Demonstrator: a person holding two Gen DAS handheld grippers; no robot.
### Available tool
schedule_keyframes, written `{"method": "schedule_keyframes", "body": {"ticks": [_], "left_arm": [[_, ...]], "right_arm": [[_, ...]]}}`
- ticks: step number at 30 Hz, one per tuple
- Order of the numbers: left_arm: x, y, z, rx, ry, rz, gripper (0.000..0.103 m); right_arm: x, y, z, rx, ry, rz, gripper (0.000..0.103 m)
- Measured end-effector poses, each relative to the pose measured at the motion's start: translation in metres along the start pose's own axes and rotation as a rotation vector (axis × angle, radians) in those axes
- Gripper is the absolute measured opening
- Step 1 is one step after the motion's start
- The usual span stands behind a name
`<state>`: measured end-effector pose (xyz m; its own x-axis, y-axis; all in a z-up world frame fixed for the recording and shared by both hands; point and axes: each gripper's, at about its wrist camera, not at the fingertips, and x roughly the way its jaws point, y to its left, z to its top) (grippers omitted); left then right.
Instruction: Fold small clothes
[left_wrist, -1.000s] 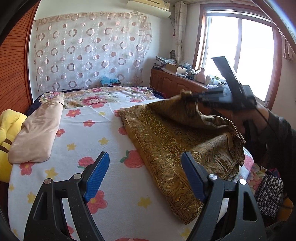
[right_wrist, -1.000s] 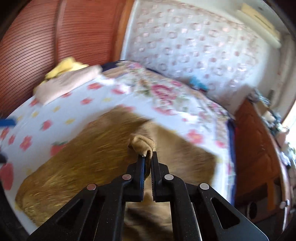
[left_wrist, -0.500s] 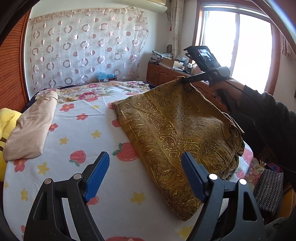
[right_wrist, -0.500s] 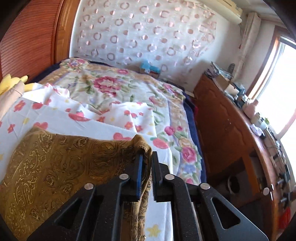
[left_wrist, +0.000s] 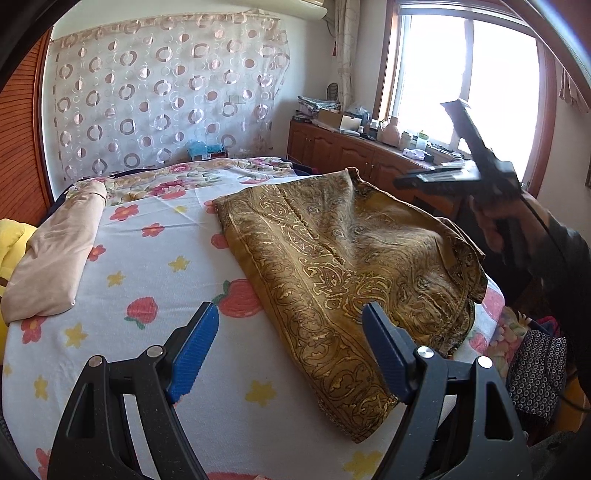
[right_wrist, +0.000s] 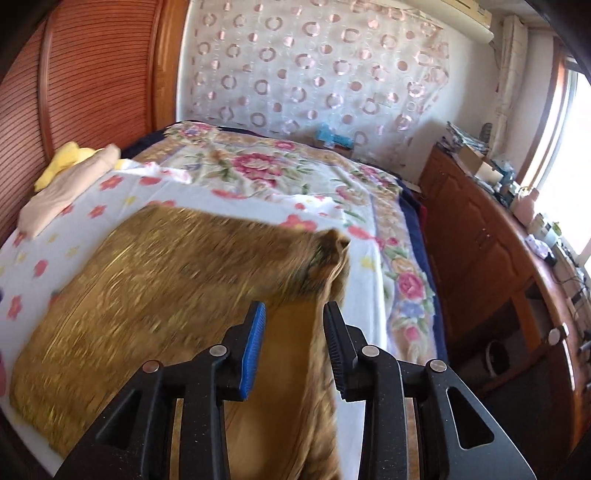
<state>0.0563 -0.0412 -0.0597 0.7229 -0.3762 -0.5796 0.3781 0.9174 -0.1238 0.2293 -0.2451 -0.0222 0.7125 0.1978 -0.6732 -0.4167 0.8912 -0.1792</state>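
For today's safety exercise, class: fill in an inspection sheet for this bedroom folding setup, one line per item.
Surface: bed under white flower-print sheet.
Job's things: gold paisley garment spread flat; folded beige garment at left.
Clutter: yellow plush by headboard.
Grippers: left gripper open, empty; right gripper has just been opening, pads clear of cloth.
Cables: black cable along right sleeve.
Surroundings: circle-print curtain, cluttered wooden cabinet, window.

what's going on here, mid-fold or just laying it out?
A person with a gripper in each hand is working on a gold patterned cloth spread on the flowered bed sheet. The right gripper has just been opening its jaws and no longer pinches the cloth's far corner, which is dropping. The left gripper hovers open over the near edge, holding nothing. A folded beige garment lies to the side.
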Motion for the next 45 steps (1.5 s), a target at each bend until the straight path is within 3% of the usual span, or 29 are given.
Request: {"method": "schedule_keyframes", "body": {"ticks": [9, 14, 18, 30, 31, 32, 33, 38, 41, 45], "left_arm": [[0.002, -0.006, -0.002, 0.019, 0.024, 0.007, 0.081], [0.005, -0.008, -0.003, 0.02, 0.032, 0.005, 0.081], [0.011, -0.01, -0.004, 0.02, 0.047, -0.001, 0.081], [0.013, -0.012, -0.005, 0.026, 0.058, -0.001, 0.081], [0.013, -0.012, -0.005, 0.026, 0.057, -0.001, 0.081], [0.013, -0.012, -0.005, 0.026, 0.056, -0.001, 0.081], [0.013, -0.012, -0.005, 0.025, 0.055, -0.001, 0.081], [0.011, -0.01, -0.005, 0.023, 0.047, -0.005, 0.081], [0.012, -0.009, -0.006, 0.022, 0.051, -0.006, 0.081], [0.018, -0.008, -0.007, 0.023, 0.091, -0.006, 0.081]], "right_arm": [[-0.06, -0.009, -0.077, 0.051, -0.01, 0.035, 0.034], [-0.087, -0.011, -0.097, 0.073, -0.005, 0.017, 0.034], [-0.099, -0.004, -0.099, 0.075, -0.002, 0.041, 0.034], [-0.057, 0.001, -0.088, 0.082, 0.062, 0.015, 0.033], [-0.058, 0.0, -0.087, 0.086, 0.053, 0.016, 0.028], [-0.061, -0.001, -0.085, 0.094, 0.042, 0.017, 0.005], [-0.067, -0.004, -0.083, 0.106, 0.021, 0.027, 0.003], [-0.097, -0.022, -0.084, 0.147, -0.069, 0.036, 0.003], [-0.095, -0.036, -0.092, 0.169, -0.027, 0.034, 0.003], [-0.085, -0.026, -0.1, 0.15, 0.03, 0.038, 0.006]]}}
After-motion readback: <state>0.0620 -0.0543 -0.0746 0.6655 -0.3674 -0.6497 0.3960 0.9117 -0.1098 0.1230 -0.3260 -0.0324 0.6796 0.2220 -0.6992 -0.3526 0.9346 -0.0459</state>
